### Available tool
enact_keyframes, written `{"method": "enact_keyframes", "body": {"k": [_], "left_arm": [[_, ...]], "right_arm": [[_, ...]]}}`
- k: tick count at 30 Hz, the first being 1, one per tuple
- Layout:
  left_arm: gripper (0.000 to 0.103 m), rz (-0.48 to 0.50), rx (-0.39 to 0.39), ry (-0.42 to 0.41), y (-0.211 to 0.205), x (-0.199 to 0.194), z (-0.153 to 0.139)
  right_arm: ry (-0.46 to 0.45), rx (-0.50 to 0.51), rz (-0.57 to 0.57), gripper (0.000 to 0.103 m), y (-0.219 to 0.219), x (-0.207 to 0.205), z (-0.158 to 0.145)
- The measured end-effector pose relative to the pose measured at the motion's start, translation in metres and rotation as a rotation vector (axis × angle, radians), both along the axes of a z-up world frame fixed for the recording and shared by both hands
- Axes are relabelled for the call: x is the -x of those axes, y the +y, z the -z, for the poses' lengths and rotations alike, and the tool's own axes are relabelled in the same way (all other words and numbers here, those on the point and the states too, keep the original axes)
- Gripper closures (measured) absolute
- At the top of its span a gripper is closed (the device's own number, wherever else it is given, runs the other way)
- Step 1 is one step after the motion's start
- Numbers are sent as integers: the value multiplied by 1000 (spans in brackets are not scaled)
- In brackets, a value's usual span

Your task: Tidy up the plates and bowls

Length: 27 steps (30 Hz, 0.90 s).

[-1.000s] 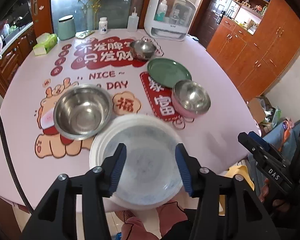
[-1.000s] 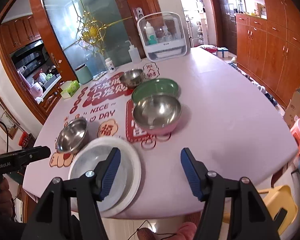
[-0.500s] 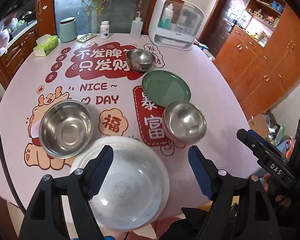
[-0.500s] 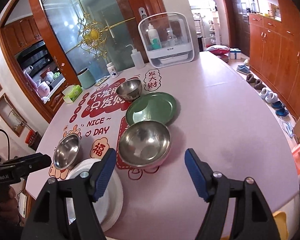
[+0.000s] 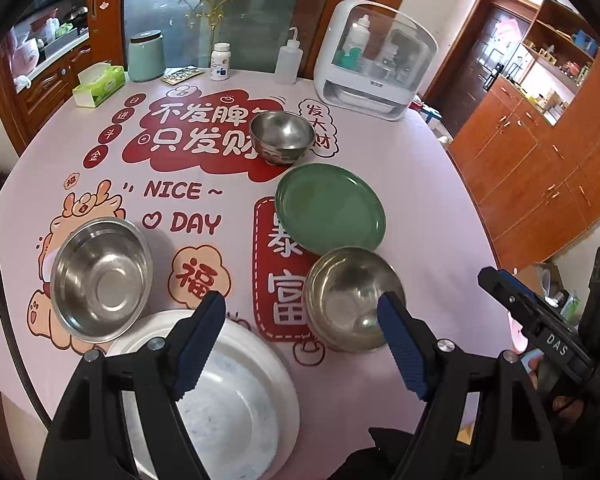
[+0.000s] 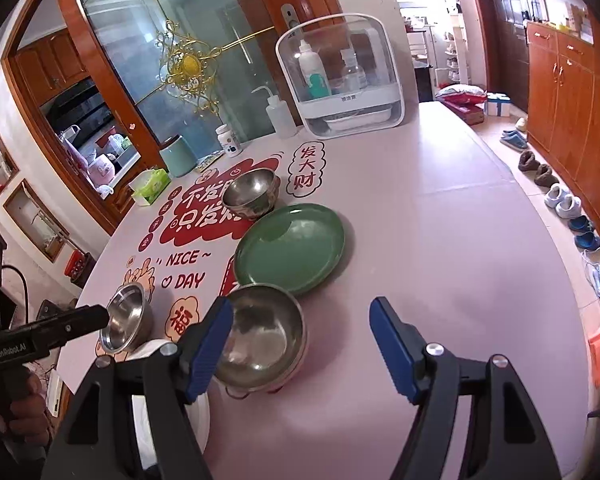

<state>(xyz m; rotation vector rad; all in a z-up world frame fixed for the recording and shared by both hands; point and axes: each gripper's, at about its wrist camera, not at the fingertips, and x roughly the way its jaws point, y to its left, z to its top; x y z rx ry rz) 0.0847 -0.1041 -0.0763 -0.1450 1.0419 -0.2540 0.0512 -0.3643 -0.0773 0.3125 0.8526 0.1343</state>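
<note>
A white plate [image 5: 236, 408] lies at the table's near edge, under my left gripper's left finger. My left gripper [image 5: 300, 340] is open and holds nothing. Its right finger overlaps a pink-sided steel bowl [image 5: 352, 300] in the picture. A wide steel bowl [image 5: 100, 280] sits left of the plate, a green plate [image 5: 330, 208] and a small steel bowl [image 5: 282, 136] farther back. My right gripper [image 6: 302, 348] is open and empty just right of the pink-sided bowl [image 6: 264, 332], with the green plate [image 6: 290, 248] behind it.
A pink printed tablecloth [image 5: 440, 216] covers the round table. A white bottle cabinet [image 5: 374, 64], squeeze bottle [image 5: 288, 60], pill bottle [image 5: 221, 62], green canister [image 5: 146, 56] and tissue box [image 5: 99, 85] line the far edge. Wooden cupboards [image 6: 572, 112] and shoes stand on the right.
Both grippers have shifted right along the table's near edge. The left jaws have spread wider and come off the white plate's middle; the right jaws widened slightly and now stand by the pink-sided bowl.
</note>
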Motion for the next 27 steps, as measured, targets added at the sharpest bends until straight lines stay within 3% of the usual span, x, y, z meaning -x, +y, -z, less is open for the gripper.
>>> {"method": "enact_keyframes", "body": {"k": [20,27], "left_arm": [[24,-79,-25,34,-23,-79,17],[24,-91,-21,68,-26,-104,33]], "right_arm": [[38,-31,-122,32,-17,-98,19],[91,-73,-118,32,-22,-116,41]]}}
